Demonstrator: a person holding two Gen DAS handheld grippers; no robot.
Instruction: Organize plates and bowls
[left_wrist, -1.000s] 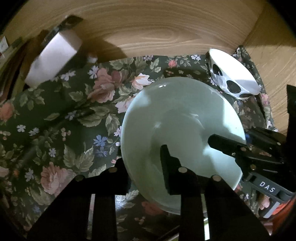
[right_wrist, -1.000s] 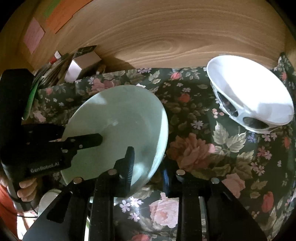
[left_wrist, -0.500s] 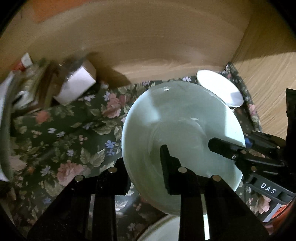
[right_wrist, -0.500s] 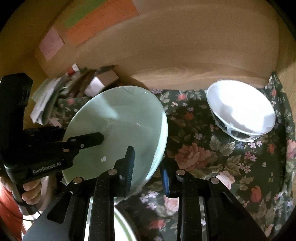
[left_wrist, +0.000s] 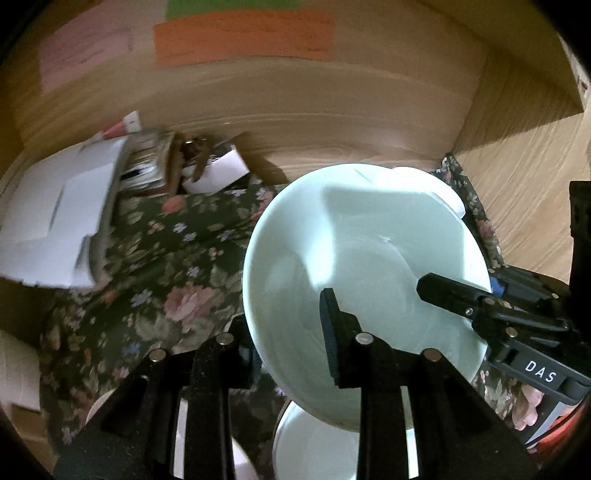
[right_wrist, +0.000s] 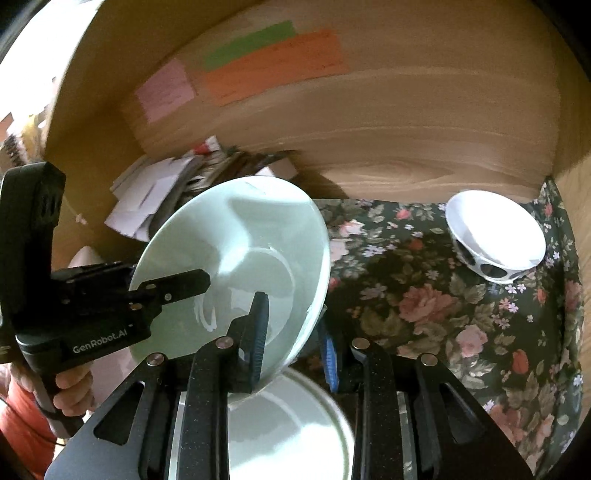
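Nearest, my left gripper (left_wrist: 288, 328) and right gripper (right_wrist: 291, 332) each grasp the rim of the pale green plate (left_wrist: 369, 266), jaws narrow, at opposite sides, plate tilted above another plate (right_wrist: 288, 424). Only the right view shows the white bowl (right_wrist: 495, 232) at the floral cloth's (right_wrist: 424, 295) far right corner; left view shows papers (left_wrist: 62, 214) far left.

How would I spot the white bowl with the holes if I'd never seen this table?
Find the dark flowered tablecloth against the wooden wall. In its far right corner, standing alone, is the white bowl. Unlike the plain pale green plate held up by the two grippers, it has dark oval holes around its side.
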